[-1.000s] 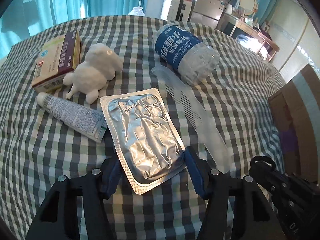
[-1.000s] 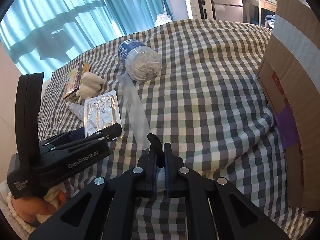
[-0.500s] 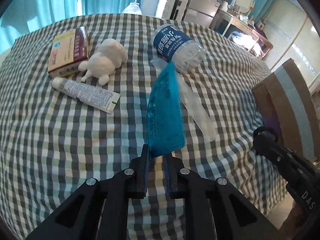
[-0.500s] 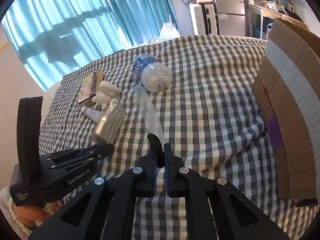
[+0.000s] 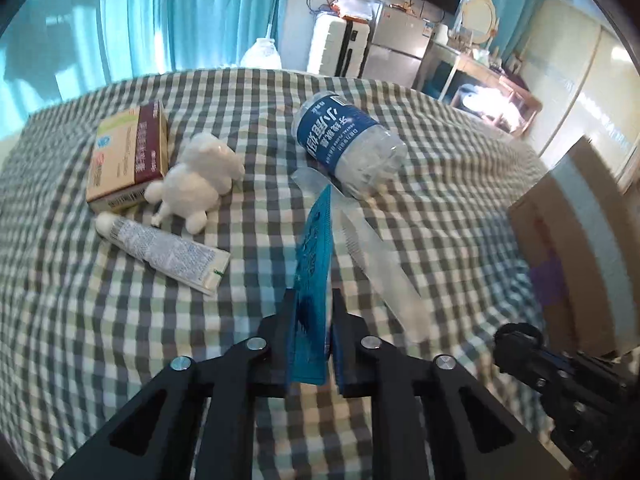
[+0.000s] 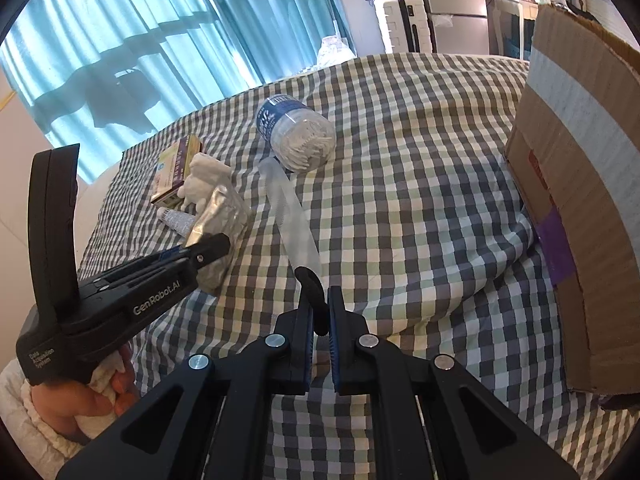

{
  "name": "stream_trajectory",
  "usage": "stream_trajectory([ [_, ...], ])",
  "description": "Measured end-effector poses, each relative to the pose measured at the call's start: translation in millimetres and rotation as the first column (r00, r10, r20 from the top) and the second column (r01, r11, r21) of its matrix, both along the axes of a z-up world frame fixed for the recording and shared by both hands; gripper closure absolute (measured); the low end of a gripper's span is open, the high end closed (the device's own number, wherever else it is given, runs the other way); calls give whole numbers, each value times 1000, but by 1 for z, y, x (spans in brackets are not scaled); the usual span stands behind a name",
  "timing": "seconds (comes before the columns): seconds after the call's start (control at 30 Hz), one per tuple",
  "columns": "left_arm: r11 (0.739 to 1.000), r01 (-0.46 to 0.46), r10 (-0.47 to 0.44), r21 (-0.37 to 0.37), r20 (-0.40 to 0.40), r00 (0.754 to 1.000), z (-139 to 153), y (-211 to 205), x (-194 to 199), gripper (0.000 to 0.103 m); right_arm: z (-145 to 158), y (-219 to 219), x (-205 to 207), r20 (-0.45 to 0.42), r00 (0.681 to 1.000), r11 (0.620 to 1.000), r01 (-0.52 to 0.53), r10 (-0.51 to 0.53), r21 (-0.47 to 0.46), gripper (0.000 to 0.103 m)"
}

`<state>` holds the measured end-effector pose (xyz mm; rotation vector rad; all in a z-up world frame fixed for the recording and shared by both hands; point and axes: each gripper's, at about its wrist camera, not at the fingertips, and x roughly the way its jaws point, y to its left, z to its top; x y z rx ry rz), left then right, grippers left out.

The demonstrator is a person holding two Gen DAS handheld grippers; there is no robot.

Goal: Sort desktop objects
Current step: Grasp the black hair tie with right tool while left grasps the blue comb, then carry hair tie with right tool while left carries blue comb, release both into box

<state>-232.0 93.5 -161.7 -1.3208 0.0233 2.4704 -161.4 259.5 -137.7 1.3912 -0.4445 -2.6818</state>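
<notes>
The left gripper clamps the foil pouch by one edge, lifted off the checked cloth; it is probably light, floppy, slippery, while the right gripper is clenched, apparently on nothing

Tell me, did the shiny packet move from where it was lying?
Yes. The packet was flat on the cloth beside the tube; now the left gripper pinches it, lifted on edge above the cloth.

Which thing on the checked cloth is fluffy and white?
The white plush toy, lying between the box and the tube; those are hard or printed.
</notes>
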Motion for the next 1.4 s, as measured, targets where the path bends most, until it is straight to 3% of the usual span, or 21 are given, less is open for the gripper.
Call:
stream_trajectory([
  [0.17,999,-15,15,33,8,1000,14,-7,5,95,11,2,3,-18,1000,1000,-1,1,-25,97],
  [0.5,989,57,-40,138,-124,992,113,-9,64,95,79,-8,48,-137,991,998,-23,15,-53,97],
  [0.7,978,147,-111,145,-229,967,183,21,98,95,152,10,82,-247,969,1000,-2,8,23,97],
  [0.93,927,322,-258,193,-297,919,238,96,128,95,215,71,108,-343,939,984,45,17,171,97],
  [1.07,892,417,-355,175,-299,886,242,156,136,95,219,125,101,-308,951,977,96,-33,192,96],
  [1.2,864,484,-438,140,-263,860,219,214,132,95,196,181,82,-219,969,964,159,-112,214,95],
  [1.37,852,508,-482,126,-188,856,179,272,110,94,160,241,60,-162,965,950,236,-205,206,94],
  [1.4,856,504,-481,117,-182,858,174,280,105,91,154,255,58,-160,961,947,254,-224,196,85],
])
